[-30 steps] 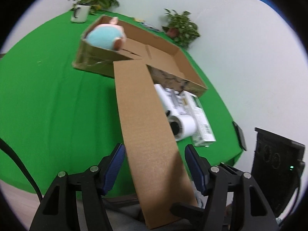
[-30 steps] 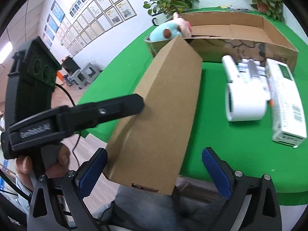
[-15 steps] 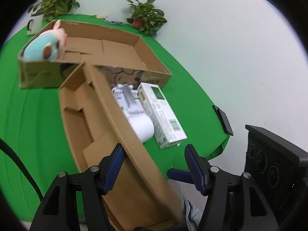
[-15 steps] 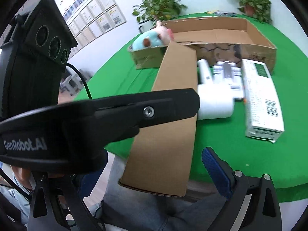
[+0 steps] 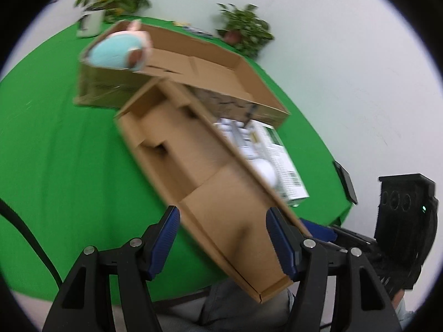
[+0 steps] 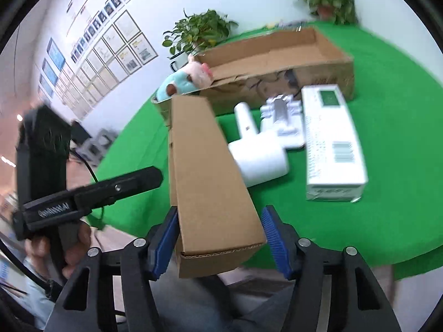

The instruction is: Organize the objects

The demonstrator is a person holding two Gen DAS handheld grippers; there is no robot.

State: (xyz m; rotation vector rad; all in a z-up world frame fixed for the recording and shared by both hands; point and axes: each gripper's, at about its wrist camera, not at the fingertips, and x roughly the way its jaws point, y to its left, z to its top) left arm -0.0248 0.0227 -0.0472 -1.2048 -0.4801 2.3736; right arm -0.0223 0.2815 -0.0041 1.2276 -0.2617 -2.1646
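Since half a second ago, your right gripper (image 6: 218,239) has closed in on the near end of the long cardboard tray (image 6: 206,166); its pads now bracket that end, touching or nearly so. Your left gripper (image 5: 223,239) stands wide open astride the same end, pads clear, gripping nothing. Tray's long axis runs from the grippers toward 11 o'clock, pointing at the big open box (image 6: 279,63) on the green surface (image 6: 387,193).
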